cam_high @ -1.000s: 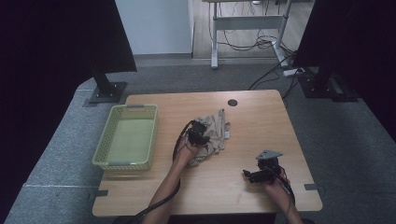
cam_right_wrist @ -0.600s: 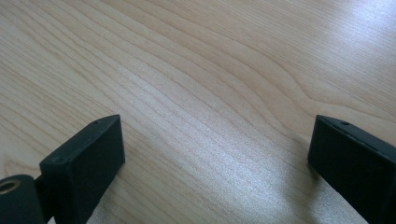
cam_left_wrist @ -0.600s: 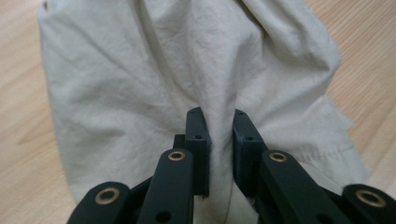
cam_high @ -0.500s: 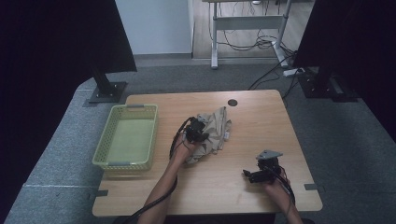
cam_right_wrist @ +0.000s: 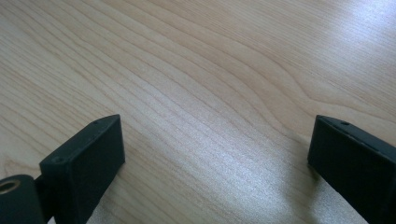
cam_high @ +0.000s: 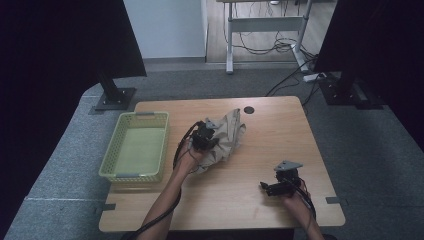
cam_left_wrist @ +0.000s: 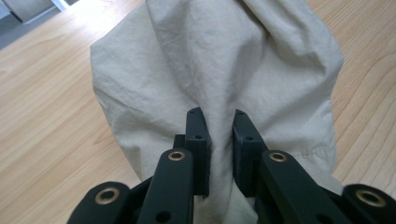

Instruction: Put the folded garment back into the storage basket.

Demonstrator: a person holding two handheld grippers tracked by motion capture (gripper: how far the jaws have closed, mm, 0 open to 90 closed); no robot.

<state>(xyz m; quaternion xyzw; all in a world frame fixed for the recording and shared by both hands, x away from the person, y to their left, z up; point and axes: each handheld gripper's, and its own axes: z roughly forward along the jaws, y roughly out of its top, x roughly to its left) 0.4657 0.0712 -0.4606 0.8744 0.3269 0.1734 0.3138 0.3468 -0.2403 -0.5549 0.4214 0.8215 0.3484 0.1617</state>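
While the left hand-held gripper (cam_left_wrist: 220,140) pinched the beige cloth (cam_left_wrist: 219,70), the fabric sat bunched at the counter's (cam_high: 280,130) centre
Lower right of the frame, the right hand-held gripper (cam_right_wrist: 215,158) rested with jaws spread over bare wood; a green basket (cam_high: 116,152) stood left

Wooden table (cam_high: 280,135) with green basket (cam_high: 134,150) and beige cloth (cam_high: 227,137).

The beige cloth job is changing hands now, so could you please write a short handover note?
Left hand-held gripper: shut on a fold of the beige cloth, which bunches at mid-table.
Right hand-held gripper: open, jaws wide over bare wooden table, holding nothing.
Green basket: at the table's left edge, nothing in it.
Done: cloth grasped.
Left: probably carry it to the basket and release.
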